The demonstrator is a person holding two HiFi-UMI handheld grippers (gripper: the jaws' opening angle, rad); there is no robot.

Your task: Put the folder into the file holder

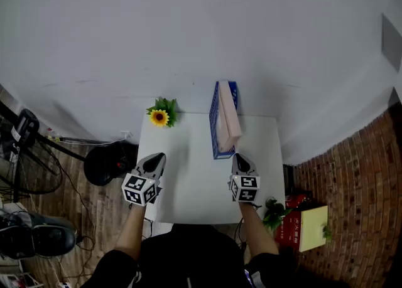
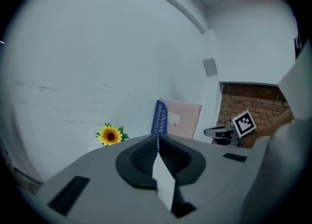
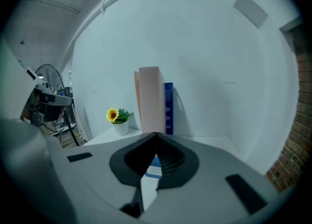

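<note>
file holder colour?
Blue. The file holder shows best in the head view.

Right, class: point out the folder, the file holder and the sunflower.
folder (image 1: 229, 114), head view, pink upper face.
file holder (image 1: 214, 125), head view, blue slotted side wall.
sunflower (image 1: 159, 117), head view, yellow bloom.

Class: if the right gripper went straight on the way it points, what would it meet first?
Probably the pink folder standing in the blue file holder, dead ahead, though depth is unclear.
</note>
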